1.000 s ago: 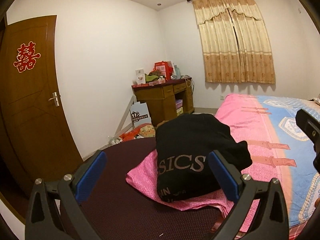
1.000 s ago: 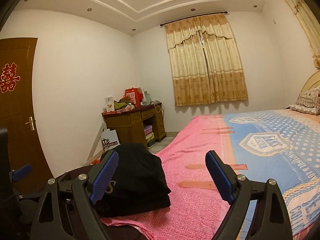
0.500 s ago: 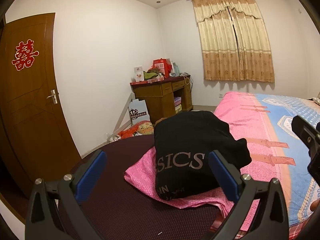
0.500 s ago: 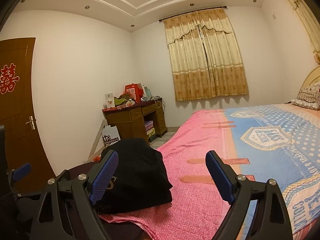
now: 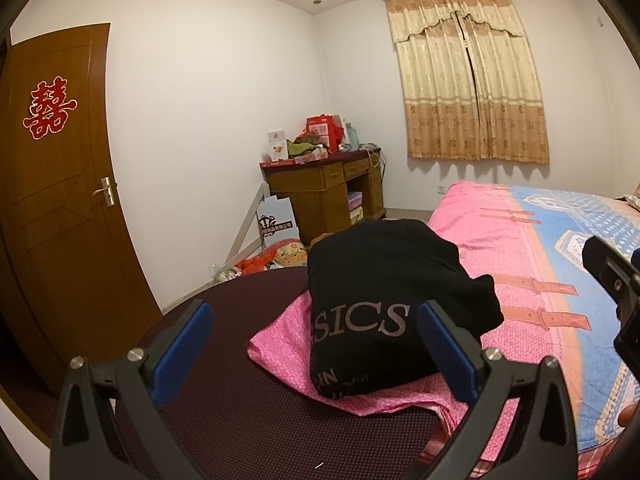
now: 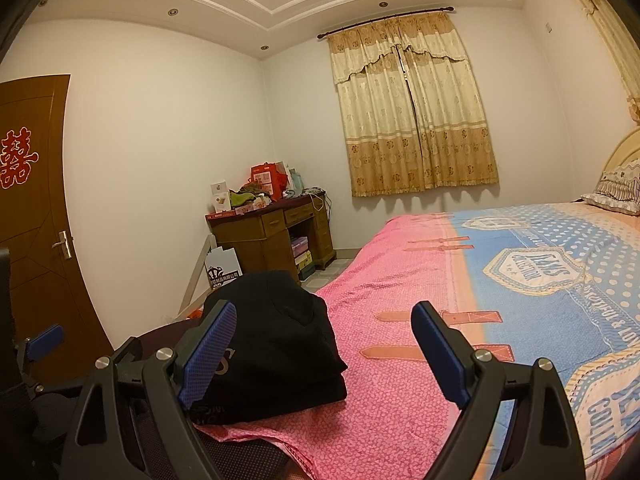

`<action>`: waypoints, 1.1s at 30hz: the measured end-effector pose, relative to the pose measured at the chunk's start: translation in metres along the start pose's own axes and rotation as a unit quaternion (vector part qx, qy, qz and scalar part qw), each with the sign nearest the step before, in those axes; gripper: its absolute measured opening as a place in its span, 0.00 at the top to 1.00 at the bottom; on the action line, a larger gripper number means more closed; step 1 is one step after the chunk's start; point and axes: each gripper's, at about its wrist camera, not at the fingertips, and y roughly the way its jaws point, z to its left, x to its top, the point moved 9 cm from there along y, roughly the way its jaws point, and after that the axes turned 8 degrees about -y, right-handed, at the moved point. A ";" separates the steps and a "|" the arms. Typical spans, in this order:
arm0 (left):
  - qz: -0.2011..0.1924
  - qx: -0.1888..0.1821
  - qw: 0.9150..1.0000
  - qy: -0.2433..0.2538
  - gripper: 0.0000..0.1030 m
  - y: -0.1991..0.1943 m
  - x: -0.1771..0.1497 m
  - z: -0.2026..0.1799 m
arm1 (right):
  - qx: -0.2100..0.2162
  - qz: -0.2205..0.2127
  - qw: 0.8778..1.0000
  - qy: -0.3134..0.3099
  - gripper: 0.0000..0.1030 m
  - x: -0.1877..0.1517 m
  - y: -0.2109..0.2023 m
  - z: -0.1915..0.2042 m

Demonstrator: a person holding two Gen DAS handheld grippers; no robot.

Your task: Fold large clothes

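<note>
Since a second ago both views have shifted only slightly; the garment has not moved. The left tool [image 5: 314, 344] hangs released, its blue pads wide apart, grasping nothing, above the dark maroon mattress edge [image 5: 224, 420]. One folded black garment [image 5: 384, 300] lies at 12 o'clock from it, on the turned-back corner of the pink sheet [image 5: 280, 344]; its printed letters seem to read "SICS". The right tool [image 6: 324, 346] is likewise released and empty, the garment at its 10 o'clock, one bed [image 6: 520, 280] stretching toward 2 o'clock.
</note>
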 end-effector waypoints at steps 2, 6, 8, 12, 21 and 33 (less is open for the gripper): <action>-0.001 0.000 1.000 0.000 0.00 0.000 0.000 0.000 | 0.001 0.001 1.000 0.000 0.13 0.000 0.000 0.000; 0.000 0.000 1.000 0.000 0.00 0.000 0.000 0.000 | 0.002 0.002 1.000 -0.001 0.13 0.000 0.000 0.002; 0.001 0.001 1.000 0.000 0.00 -0.001 -0.001 0.000 | 0.001 0.002 1.000 -0.003 0.13 0.001 -0.001 0.003; 0.004 0.000 1.000 0.002 0.00 0.001 -0.001 0.003 | 0.002 0.005 1.000 -0.002 0.13 0.000 0.000 0.003; 0.004 0.000 1.000 0.002 0.00 0.001 -0.001 0.003 | 0.003 0.009 1.000 0.002 0.13 -0.001 0.002 0.000; 0.005 0.001 1.000 0.003 0.00 0.004 -0.001 0.006 | 0.003 0.010 1.000 0.001 0.13 -0.004 0.004 0.001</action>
